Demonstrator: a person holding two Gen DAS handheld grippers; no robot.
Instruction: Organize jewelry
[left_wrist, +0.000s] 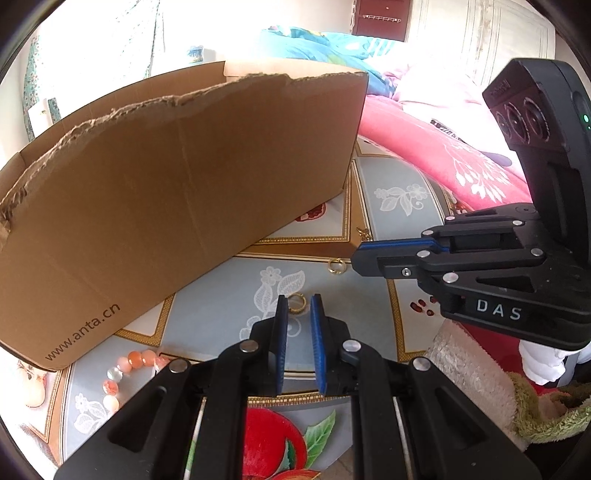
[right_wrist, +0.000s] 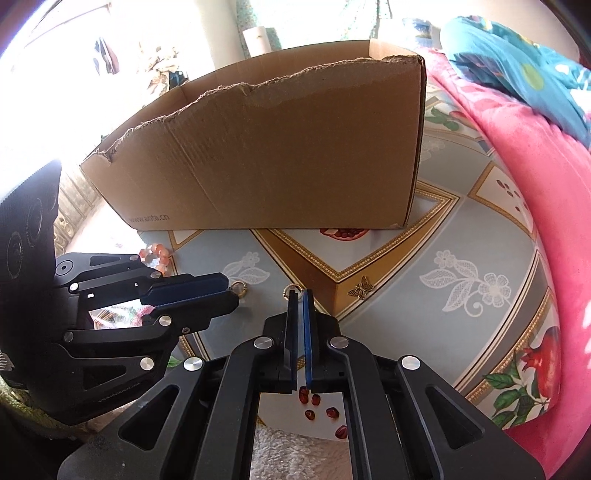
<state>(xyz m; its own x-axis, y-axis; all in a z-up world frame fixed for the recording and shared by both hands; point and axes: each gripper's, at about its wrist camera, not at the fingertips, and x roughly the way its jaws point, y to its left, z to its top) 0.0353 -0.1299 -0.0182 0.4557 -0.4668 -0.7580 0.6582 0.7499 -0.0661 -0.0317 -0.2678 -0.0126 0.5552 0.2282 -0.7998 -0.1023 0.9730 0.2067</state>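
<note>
Gold-coloured metal, two small hoops. The left ring is a thin round band lying on the tablecloth just past the tips of the left gripper. That gripper's blue ribbed pads stand a little apart, and nothing is seen pressed between them. The right ring, of like make, lies slightly farther and to the right, at the very tip of the right gripper. Its fingers are drawn together with barely a slit between them. Whether the tip touches the hoop cannot be told.

Antique-brass butterfly charm: flat, openwork wings, on the cloth to the right of both rings, apart from them.

Bead bracelet: round glossy beads in coral, peach and pearly white. It is curled on the near left, beside the box corner.

Cardboard box: plain brown corrugated board with a ragged, torn top edge and a printed web address low on the front wall. It stands on the far side of the jewellery, and its inside is hidden from both views.

Tablecloth: smooth and glossy, with grey panels of white lace-like flowers, gold borders and pomegranate prints.

Pink blanket: soft and fleecy, heaped along the right side.
</note>
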